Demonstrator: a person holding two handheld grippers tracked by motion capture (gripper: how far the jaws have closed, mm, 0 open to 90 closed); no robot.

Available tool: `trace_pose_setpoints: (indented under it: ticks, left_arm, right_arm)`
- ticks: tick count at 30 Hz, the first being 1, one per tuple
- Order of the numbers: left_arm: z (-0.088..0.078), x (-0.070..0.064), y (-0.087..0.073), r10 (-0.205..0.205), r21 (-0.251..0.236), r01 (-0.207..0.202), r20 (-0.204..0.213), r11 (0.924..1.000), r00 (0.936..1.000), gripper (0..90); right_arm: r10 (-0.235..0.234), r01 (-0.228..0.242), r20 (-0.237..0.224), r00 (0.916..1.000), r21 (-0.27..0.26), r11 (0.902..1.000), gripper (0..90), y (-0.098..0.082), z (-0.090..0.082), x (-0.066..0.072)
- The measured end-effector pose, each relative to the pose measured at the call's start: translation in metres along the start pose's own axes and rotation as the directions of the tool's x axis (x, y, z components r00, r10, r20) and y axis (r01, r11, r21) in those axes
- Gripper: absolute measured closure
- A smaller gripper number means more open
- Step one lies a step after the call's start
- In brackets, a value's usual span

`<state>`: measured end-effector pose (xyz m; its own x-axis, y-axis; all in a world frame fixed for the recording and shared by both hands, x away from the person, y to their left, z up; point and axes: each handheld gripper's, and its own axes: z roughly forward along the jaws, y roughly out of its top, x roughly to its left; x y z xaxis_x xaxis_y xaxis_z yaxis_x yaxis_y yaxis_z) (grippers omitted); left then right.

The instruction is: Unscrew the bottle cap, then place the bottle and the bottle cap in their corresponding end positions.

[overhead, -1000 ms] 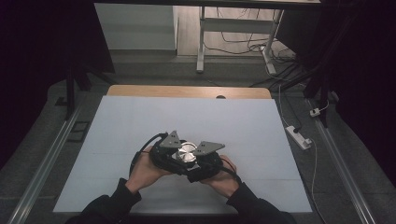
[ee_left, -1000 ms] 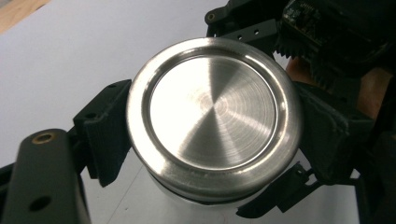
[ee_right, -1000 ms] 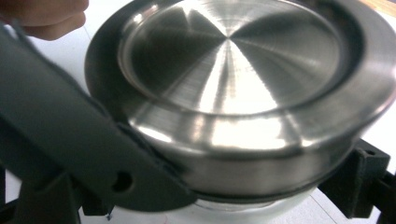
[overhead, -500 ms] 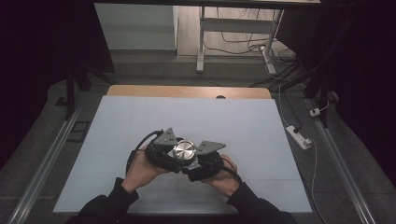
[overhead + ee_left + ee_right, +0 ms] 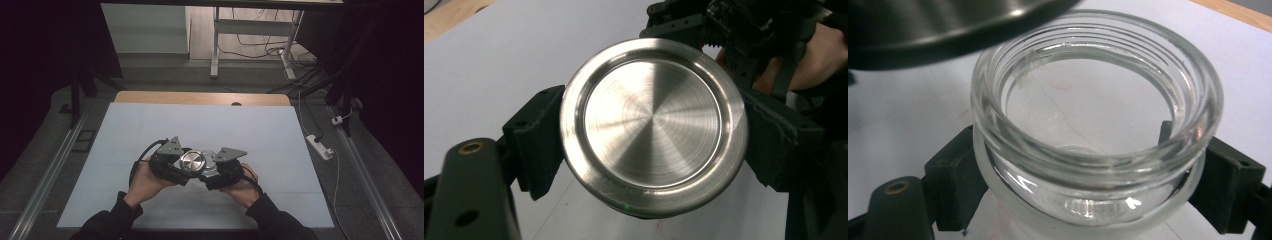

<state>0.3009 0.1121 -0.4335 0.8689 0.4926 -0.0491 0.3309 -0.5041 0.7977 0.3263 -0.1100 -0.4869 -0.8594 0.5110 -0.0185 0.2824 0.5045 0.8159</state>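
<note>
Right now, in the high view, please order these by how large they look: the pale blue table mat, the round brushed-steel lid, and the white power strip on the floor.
1. Pale blue table mat, by far the largest.
2. and 3. Round brushed-steel lid and white power strip look alike in extent. The strip is long and thin and lies lower, on the floor, so I do not rank them.

Table [image 5: 300,150]: pale blue-white top, with a wooden strip [image 5: 200,98] along its far edge. Floor [image 5: 50,165]: grey carpet, with a metal rail [image 5: 47,180] on the left and another rail [image 5: 367,185] on the right. White power strip [image 5: 320,146] lies on the floor right of the table, its cord trailing. Beyond the table: white frame legs [image 5: 215,45], loose cables [image 5: 260,40] on a wooden floor, and a light panel [image 5: 145,27]. Both sides of the room are dark.
</note>
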Motion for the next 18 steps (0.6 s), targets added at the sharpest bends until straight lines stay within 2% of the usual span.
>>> trace_pose_setpoints:
  ticks: [18]
  left_arm:
    - [-0.002,-0.008,-0.018,0.018,0.023,-0.019,0.023,0.9996,0.9996,19.2]
  right_arm:
    - [0.018,-0.017,0.015,0.9997,-0.016,0.9997,14.7,0.002,-0.004,-0.011]
